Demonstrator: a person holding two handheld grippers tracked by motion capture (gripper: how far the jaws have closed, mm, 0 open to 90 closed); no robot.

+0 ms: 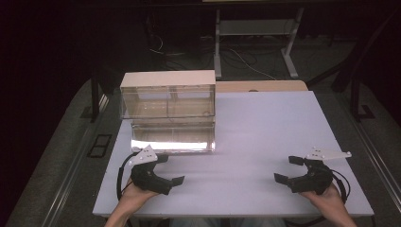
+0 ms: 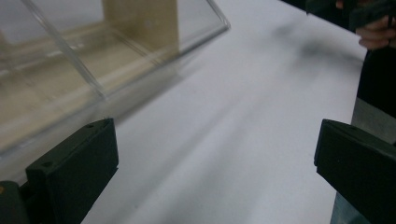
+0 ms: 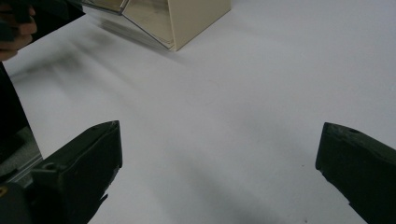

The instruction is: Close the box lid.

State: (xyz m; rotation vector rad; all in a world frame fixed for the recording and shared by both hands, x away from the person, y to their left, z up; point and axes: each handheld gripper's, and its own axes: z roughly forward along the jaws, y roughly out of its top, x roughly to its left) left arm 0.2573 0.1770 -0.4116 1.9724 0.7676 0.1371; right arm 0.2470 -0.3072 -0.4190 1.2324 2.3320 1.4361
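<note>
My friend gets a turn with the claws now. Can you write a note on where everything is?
Left claw: open, holding nothing, at the near left of the table, just in front of the box.
Right claw: open, holding nothing, at the near right, well away from the box.
Box: clear walls, pale top and side, two tiers, back left of the table. It looks empty, though glare hides part of it.
Done: nothing that can be seen.
Left: all of it; the left claw is nearest the box.

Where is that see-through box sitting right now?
In the high view the clear box stands on the left half of the white table, toward its far edge, just beyond the left gripper, which is open.
</note>
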